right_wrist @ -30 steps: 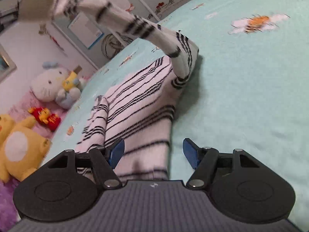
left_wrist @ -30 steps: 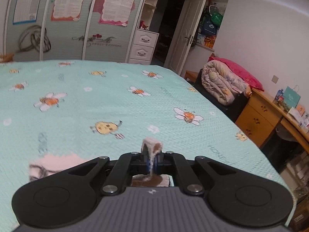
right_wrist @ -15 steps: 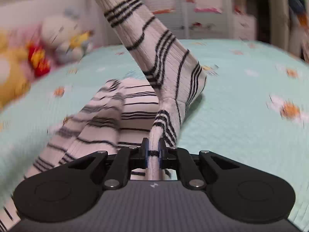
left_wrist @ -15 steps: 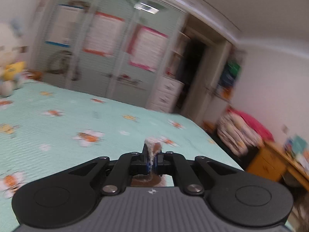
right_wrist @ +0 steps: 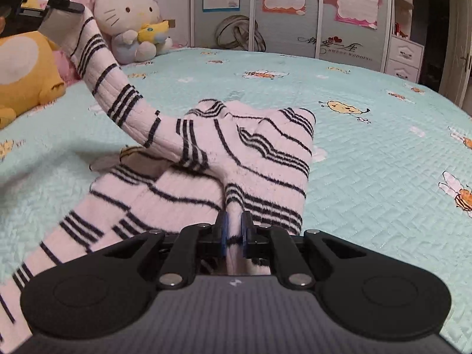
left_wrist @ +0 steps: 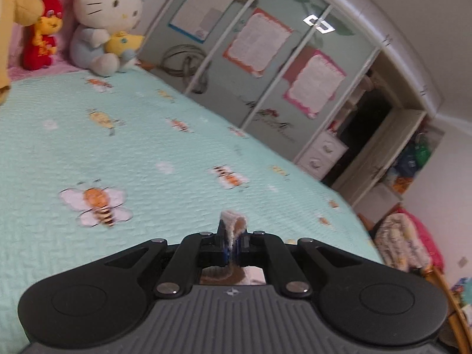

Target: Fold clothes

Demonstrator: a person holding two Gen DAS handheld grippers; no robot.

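The striped sweater [right_wrist: 242,159] lies partly heaped on the mint bedspread [right_wrist: 383,153], directly ahead of the right gripper [right_wrist: 234,236] and spreading to the left of its jaws. One sleeve [right_wrist: 118,97] rises from the heap, up and to the far left of the jaws, to the left gripper [right_wrist: 53,3], which holds it aloft.

Right jaws: they have just been closing and now pinch a narrow fold of the sweater body between the blue pads. Fabric runs out both ahead of and beneath the jaws.

Left jaws: pressed together on the sleeve end. In the left wrist view, a small loop of pale knit cuff [left_wrist: 234,221] stands up just above the left gripper [left_wrist: 233,244]; nothing but bedspread lies ahead of them.

Handling properties (judged):
- The fabric is a soft, fuzzy knit. It drapes and sags freely and holds no shape of its own.
- It appears light; the raised sleeve hangs in a slack curve, not a taut line.
- The knit is likely to stretch under tension, so a hard pull would distort the fold.
- The fuzzy surface should grip the pads well; slipping is unlikely.

Recommended grip points (judged):
- Cuffs, hem corners and shoulder seams, where layers are doubled.
- Avoid a mid-panel pinch for spreading, as it bunches the cloth ahead of the jaws.

Plush toys [right_wrist: 132,20] sit well beyond the jaws, clear of the garment.
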